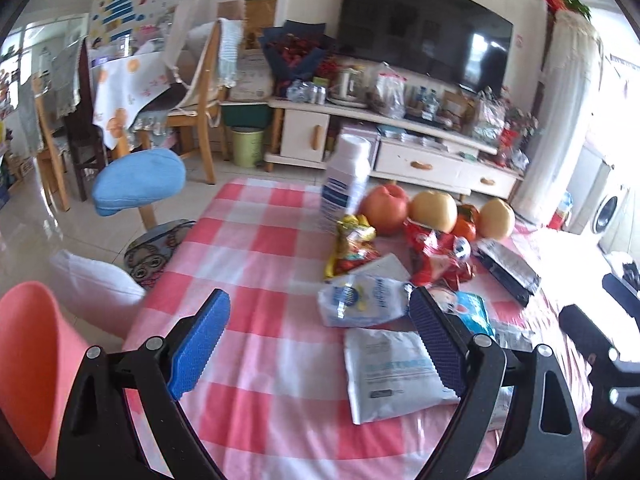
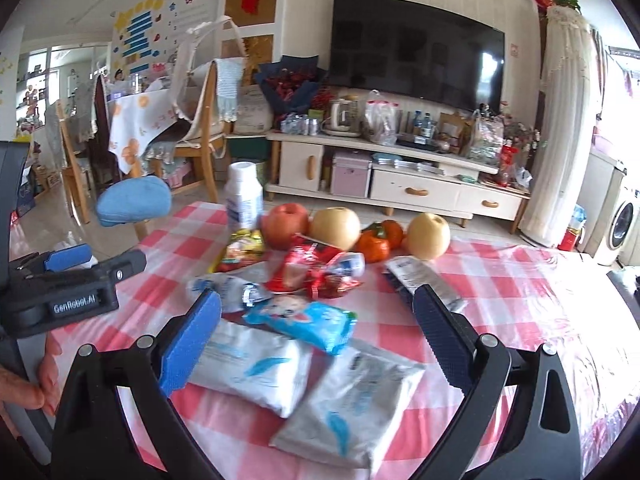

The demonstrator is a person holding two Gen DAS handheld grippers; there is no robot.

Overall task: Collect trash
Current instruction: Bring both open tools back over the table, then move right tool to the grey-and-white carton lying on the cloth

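Left wrist view: left gripper (image 1: 320,344) has its jaws wide apart w/ nothing held, above the checked tablecloth (image 1: 256,248); a white wrapper (image 1: 394,376) lies just beside its right finger. Right wrist view: right gripper (image 2: 316,340) is also spread, empty, w/ a blue packet (image 2: 308,322) and two white pouches (image 2: 256,364) betw its fingers.

Black left gripper (image 1: 320,332), blue ridged pads, silver screws.
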